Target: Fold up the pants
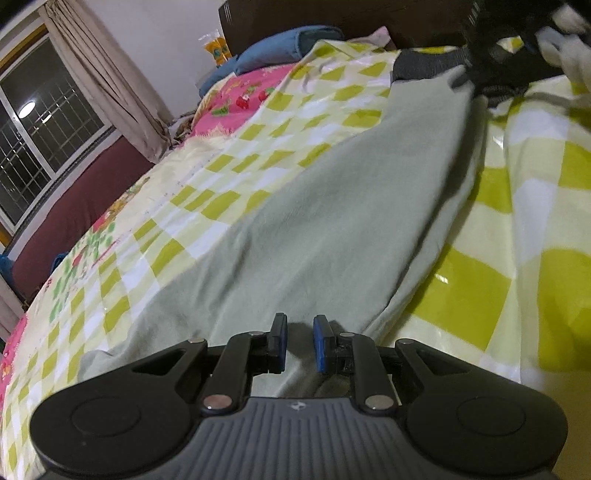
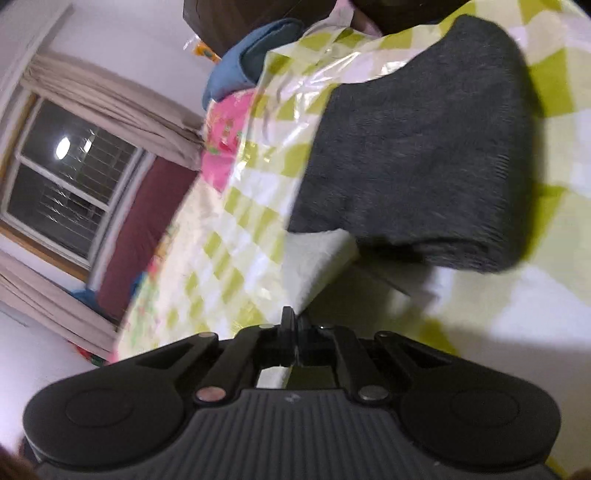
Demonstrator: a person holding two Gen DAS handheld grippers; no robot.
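Pale grey-green pants (image 1: 332, 206) lie stretched along the green-checked bed cover (image 1: 517, 206), their dark grey waistband (image 1: 424, 64) at the far end. My left gripper (image 1: 300, 343) is open, blue pads apart, low over the near end of the pants. In the right wrist view the dark waistband (image 2: 413, 147) is lifted and folded, with pale pants fabric (image 2: 317, 258) below it. My right gripper (image 2: 295, 325) is shut on the pale pants fabric just below the waistband. In the left wrist view the right gripper (image 1: 491, 62) shows as a dark blurred shape at the waistband.
A blue pillow (image 1: 280, 48) and a dark headboard (image 1: 332, 14) sit at the bed's far end. A pink floral sheet (image 1: 236, 99) lies along the left side. A curtained window (image 1: 40, 122) and maroon wall lie beyond the left edge.
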